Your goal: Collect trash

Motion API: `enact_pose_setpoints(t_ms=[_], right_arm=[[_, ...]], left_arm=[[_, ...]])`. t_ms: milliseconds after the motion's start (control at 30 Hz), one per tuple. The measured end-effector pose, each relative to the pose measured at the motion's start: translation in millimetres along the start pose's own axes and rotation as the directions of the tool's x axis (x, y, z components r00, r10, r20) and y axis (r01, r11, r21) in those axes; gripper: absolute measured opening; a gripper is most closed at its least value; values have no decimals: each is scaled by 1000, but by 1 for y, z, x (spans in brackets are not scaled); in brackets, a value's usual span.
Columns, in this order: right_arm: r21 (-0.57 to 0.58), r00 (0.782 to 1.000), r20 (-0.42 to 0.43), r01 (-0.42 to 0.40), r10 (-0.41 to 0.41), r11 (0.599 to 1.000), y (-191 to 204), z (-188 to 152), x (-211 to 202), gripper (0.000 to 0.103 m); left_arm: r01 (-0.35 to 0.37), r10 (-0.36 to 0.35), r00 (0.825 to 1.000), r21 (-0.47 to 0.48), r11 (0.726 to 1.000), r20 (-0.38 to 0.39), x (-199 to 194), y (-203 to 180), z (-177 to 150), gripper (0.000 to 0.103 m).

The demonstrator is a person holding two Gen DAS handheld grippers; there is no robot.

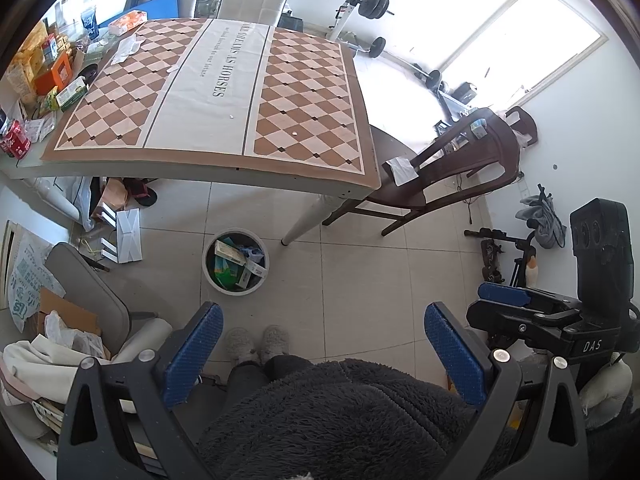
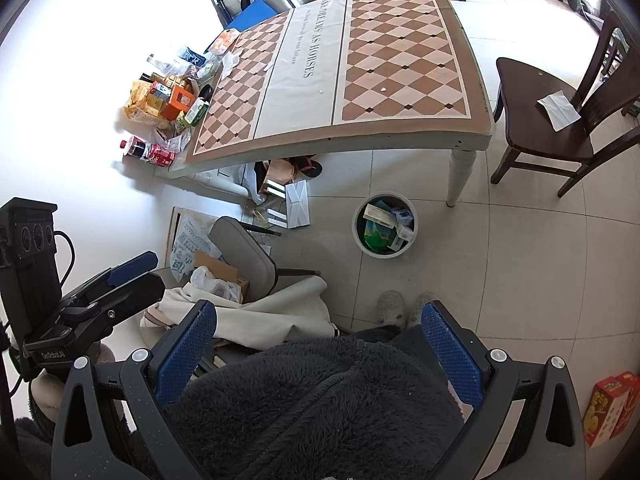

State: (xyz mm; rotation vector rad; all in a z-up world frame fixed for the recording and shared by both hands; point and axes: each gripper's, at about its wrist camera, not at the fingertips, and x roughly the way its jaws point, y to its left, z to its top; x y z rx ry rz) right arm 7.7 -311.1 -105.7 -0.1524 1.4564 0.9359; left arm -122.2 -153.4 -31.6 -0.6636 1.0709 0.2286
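A round white trash bin [image 1: 235, 263] stands on the tiled floor in front of the table, filled with boxes and wrappers; it also shows in the right wrist view [image 2: 385, 227]. My left gripper [image 1: 320, 320] is open and empty, held high above the floor over my slippers. My right gripper [image 2: 320, 318] is open and empty at the same height. Small white scraps [image 1: 295, 133] lie on the checkered table mat [image 1: 304, 92]. A crumpled white paper [image 1: 127, 49] lies at the mat's far left. A white tissue [image 2: 559, 105] lies on the dark wooden chair [image 2: 548, 128].
Snack boxes, bags and a cola bottle [image 2: 148, 151] crowd the table's left end. Bags and boxes lie under the table [image 1: 120, 216]. A grey chair with cloth and cardboard [image 2: 240, 264] stands to the left. Red boxes [image 2: 610, 408] sit on the floor at right. Barbell equipment [image 1: 372, 4] stands behind.
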Motion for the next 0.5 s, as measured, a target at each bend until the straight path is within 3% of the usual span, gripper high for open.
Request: enact_pose_setpoints(t_ms=[500], right_arm=[[-2, 1000, -3, -2, 2, 1000, 0, 0, 0, 103]], left_arm=[[2, -2, 1000, -1, 1000, 2, 3, -12, 2, 103]])
